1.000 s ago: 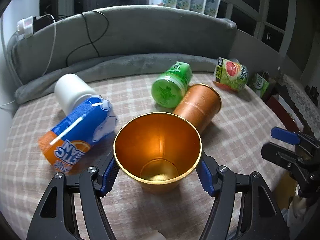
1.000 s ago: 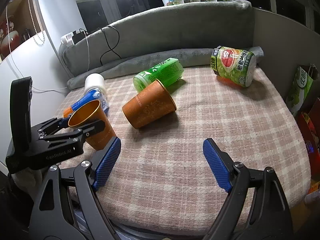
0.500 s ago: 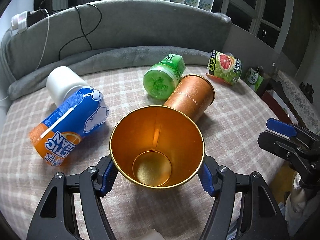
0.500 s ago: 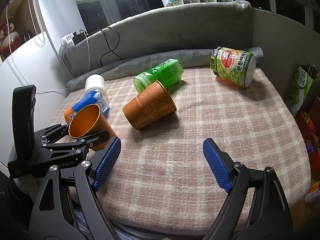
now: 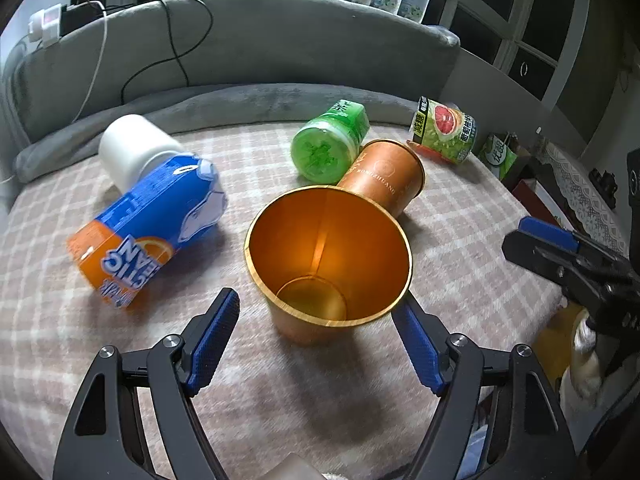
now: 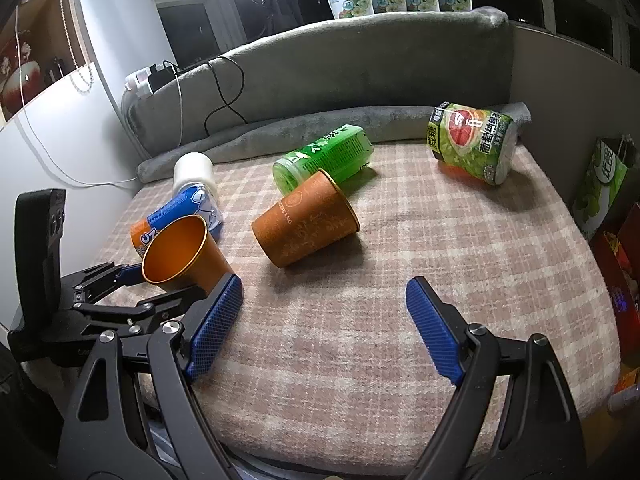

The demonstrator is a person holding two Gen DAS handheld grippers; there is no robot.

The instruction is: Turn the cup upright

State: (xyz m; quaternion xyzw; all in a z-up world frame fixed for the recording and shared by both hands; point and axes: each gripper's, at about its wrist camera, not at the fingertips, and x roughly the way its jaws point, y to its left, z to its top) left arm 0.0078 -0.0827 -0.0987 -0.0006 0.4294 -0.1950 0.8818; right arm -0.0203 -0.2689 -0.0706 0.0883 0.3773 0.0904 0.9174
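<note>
An orange cup with a gold rim point(image 5: 328, 264) stands upright on the plaid cloth, mouth up; it also shows in the right wrist view point(image 6: 180, 254). My left gripper point(image 5: 320, 340) is open, its blue pads apart from the cup's sides. A second orange cup point(image 5: 384, 178) lies on its side behind it, seen too in the right wrist view point(image 6: 306, 224). My right gripper point(image 6: 320, 328) is open and empty, over the cloth's front part.
A blue and orange bottle point(image 5: 152, 220) lies at the left. A green bottle point(image 5: 328, 144) and a grapefruit-label can point(image 5: 446, 130) lie farther back. A grey cushion point(image 5: 240, 40) with cables bounds the back. Bags point(image 6: 604, 184) stand past the right edge.
My left gripper has opened and let go of the upright cup, and has drawn back a little. The right gripper has not moved.
</note>
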